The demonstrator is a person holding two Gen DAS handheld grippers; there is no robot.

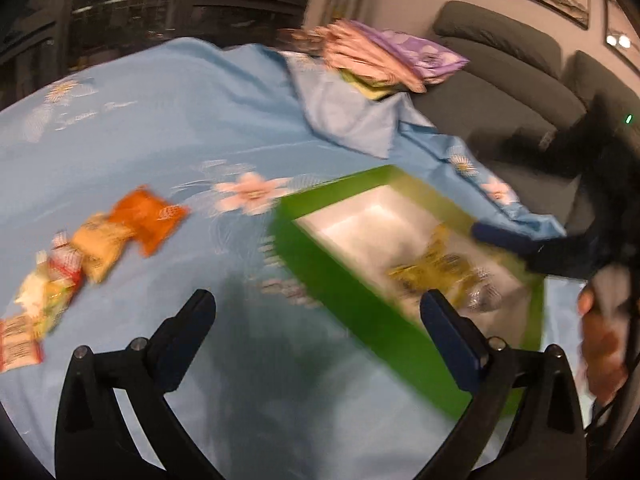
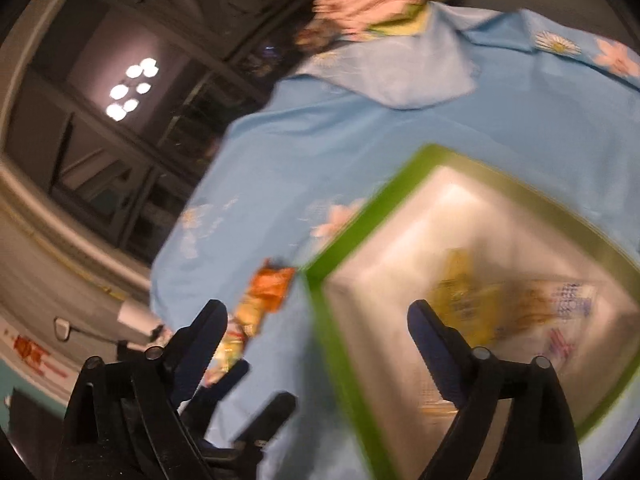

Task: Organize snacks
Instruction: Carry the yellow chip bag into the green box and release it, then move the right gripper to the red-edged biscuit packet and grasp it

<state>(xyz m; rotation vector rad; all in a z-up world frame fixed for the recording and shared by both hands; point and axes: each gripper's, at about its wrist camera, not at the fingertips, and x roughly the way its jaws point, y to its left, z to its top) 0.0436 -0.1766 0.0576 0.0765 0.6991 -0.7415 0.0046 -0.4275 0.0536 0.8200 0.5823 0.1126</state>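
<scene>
A green box (image 1: 352, 316) with a white inside lies on the blue flowered cloth (image 1: 180, 140); its rim (image 2: 336, 344) also fills the right wrist view. Yellow packets (image 1: 432, 268) lie in it, along with a white printed packet (image 2: 572, 300). Loose snacks sit to the left of the box: an orange packet (image 1: 148, 216), a yellow one (image 1: 100, 244) and red-and-white ones (image 1: 64, 264). My left gripper (image 1: 316, 300) is open and holds nothing, beside the box's near wall. My right gripper (image 2: 318, 308) is open and holds nothing over the box's left corner. Both views are blurred.
Folded pink and purple cloths (image 1: 380, 56) are stacked at the cloth's far edge, with a grey sofa (image 1: 500, 72) behind. A hand (image 1: 604, 344) holds the right gripper at the box's right end. Dark windows (image 2: 120, 120) lie beyond the table's left side.
</scene>
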